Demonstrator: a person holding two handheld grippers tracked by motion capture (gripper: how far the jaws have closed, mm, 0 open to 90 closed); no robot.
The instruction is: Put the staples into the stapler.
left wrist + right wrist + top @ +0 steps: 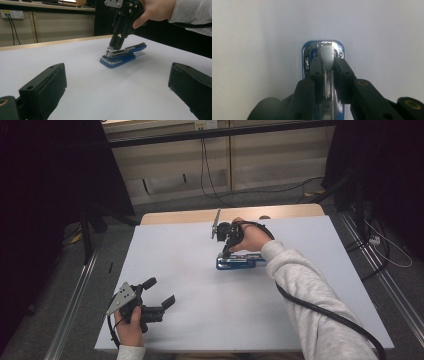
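A blue stapler (pixel 242 263) with a chrome magazine lies on the white table (pixel 200 330), right of centre toward the far side. My right gripper (pixel 225 253) points straight down at its left end. In the right gripper view the two jaws stand close together on the metal staple magazine of the stapler (pixel 323 48), shut on it (pixel 327 62). The left gripper view shows that same stapler (pixel 122 57) with the right gripper (pixel 115 46) pressed onto its front. My left gripper (pixel 161 291) rests near the front left corner, jaws spread wide and holding nothing (pixel 117 72).
A wooden strip (pixel 190 215) shows along the table's far edge. A black cable (pixel 325 312) trails from the right gripper along the sleeve. Metal rails (pixel 75 295) run on the floor at both sides, and cables (pixel 210 180) hang by the back wall.
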